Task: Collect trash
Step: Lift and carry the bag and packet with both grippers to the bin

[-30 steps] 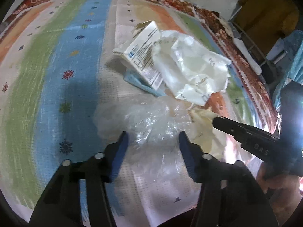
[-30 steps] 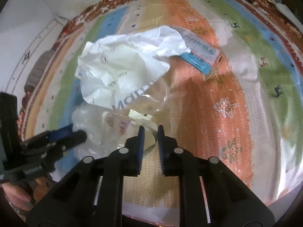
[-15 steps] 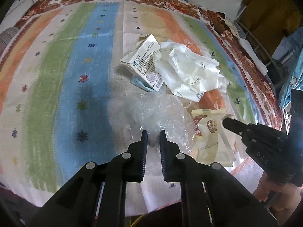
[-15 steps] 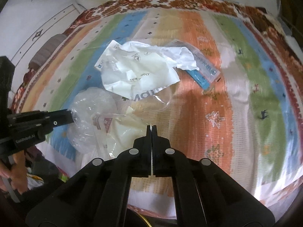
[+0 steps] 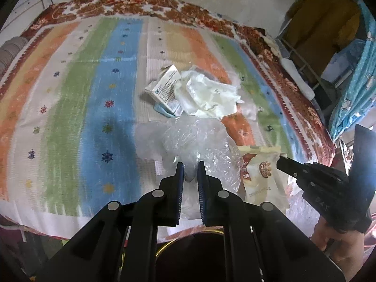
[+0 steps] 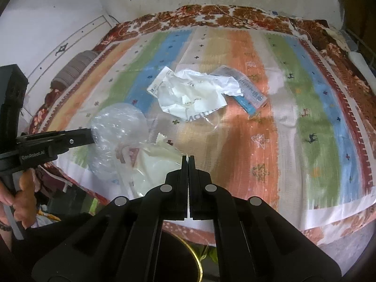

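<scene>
Left tongs (image 5: 189,172) clamped on clear plastic bag (image 5: 199,141); right tongs (image 6: 188,164) pinched on snack wrapper (image 6: 155,164)'s thin edge. Carton (image 5: 165,91), white wrapper (image 5: 206,96) beyond my tips, uncollected.

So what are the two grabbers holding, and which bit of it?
The left gripper pinches the clear plastic bag by a bunched fold at its near edge. The right gripper is shut on the cream snack wrapper, by its thin top edge.

The crumpled white wrapper (image 5: 208,96) hides much of the printed carton (image 5: 165,90) behind it, the carton's small lettering is unreadable, and the striped bedspread (image 6: 312,141) blurs toward its right edge.
</scene>
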A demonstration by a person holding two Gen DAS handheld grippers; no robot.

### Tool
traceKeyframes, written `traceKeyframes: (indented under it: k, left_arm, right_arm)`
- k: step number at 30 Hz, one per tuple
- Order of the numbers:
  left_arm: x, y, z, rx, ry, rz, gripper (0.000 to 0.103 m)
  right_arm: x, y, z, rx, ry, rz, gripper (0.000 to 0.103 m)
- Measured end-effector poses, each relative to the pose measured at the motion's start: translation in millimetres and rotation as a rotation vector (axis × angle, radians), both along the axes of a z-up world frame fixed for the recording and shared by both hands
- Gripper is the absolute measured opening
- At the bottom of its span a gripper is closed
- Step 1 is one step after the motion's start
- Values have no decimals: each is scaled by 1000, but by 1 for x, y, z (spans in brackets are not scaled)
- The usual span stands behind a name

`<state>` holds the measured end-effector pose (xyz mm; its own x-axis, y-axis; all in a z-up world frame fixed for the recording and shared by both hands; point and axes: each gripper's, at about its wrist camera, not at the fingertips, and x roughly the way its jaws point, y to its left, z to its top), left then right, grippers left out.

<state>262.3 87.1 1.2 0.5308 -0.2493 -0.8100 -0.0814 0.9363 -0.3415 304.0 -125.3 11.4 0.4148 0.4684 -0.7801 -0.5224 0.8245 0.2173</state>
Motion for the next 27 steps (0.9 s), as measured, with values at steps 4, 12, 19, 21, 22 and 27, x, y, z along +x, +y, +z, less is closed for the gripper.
traceKeyframes:
  k: [4, 12, 19, 21, 22, 27]
  left_arm:
    - [-17, 3, 11, 31, -24, -1, 11]
    - [-57, 15, 34, -40, -74, 42, 11]
    - [-86, 12, 48, -79, -119, 58, 11]
    - [-94, 10, 49, -81, -124, 65, 11]
    - [-97, 8, 49, -84, -124, 66, 11]
    - [-114, -1, 50, -90, -127, 45, 11]
  right_arm:
    - [-16, -6, 11, -17, -49, -2, 0]
    - [-47, -9, 37, -11, -152, 5, 0]
    - [-74, -16, 46, 17, -172, 12, 0]
    - [-84, -17, 49, 20, -188, 17, 0]
    - [-90, -19, 52, 22, -199, 19, 0]
    - [-115, -25, 56, 33, -222, 35, 0]
